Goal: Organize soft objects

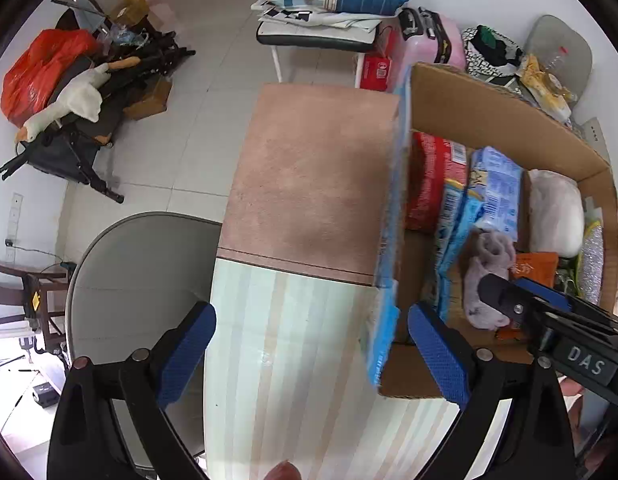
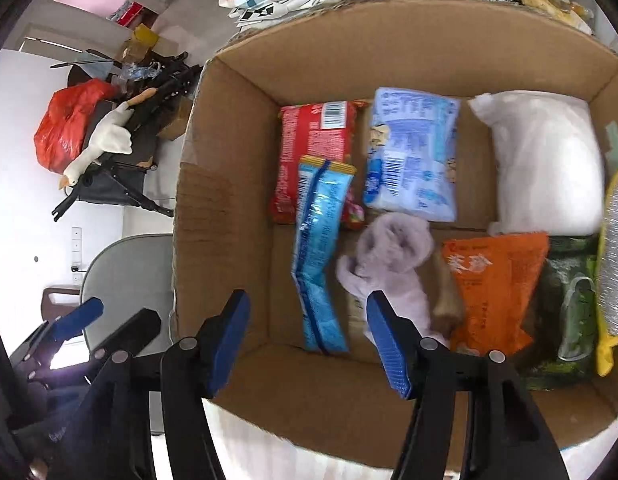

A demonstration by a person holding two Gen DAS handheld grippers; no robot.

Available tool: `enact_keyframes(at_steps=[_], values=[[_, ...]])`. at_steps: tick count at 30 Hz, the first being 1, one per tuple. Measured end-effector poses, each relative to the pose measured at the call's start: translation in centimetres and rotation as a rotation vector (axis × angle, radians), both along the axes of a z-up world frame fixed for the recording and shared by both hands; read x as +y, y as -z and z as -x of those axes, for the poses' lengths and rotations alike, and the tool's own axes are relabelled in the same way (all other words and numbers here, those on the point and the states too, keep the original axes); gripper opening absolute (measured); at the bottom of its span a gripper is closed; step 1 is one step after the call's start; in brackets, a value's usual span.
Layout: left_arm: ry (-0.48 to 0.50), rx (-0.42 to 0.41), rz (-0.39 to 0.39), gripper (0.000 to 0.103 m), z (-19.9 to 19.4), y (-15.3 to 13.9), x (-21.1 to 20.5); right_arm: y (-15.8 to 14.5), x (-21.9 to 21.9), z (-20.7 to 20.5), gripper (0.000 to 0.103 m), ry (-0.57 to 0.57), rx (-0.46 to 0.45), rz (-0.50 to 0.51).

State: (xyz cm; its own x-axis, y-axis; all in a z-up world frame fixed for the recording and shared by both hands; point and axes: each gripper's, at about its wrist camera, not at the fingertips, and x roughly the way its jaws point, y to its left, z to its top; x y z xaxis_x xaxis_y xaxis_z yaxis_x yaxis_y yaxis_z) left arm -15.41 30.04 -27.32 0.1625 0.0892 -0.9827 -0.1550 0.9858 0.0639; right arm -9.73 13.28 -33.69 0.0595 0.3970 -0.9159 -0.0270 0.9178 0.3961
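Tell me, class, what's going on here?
A person with a gripper in each hand is sorting soft things into a cardboard box. The right gripper hangs open over the box, above a blue packet and a lilac sock. The left gripper is open beside the box, over the table.

Both wrist views steeply downward, sharing the cardboard box (image 2: 237, 152).

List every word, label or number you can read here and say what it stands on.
"DAS": white letters on a dark tag on the right gripper.
Orange packet in the cardboard box: large white characters, blurred, not readable.
Red packet, pale blue packet, long blue packet: print and barcodes too small to read.
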Motion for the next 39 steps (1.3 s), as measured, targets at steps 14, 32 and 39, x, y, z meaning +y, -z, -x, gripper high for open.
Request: enact_keyframes(at_steps=[14,32,39], values=[[0.108,-0.063,0.076,0.099,2.1,-2.7,-7.4,-6.1,-8.9,5.8,0.086,0.051,-0.12,0.295],[0.163,-0.166,0.062,0.099,4.3,-8.0,-12.3,-13.2,-14.1,10.1,0.103,0.126,-0.255,0.424],[0.199,-0.267,0.054,0.099,9.2,-13.5,-13.6,-19.7,-15.0,15.6,0.103,0.146,-0.368,0.425]])
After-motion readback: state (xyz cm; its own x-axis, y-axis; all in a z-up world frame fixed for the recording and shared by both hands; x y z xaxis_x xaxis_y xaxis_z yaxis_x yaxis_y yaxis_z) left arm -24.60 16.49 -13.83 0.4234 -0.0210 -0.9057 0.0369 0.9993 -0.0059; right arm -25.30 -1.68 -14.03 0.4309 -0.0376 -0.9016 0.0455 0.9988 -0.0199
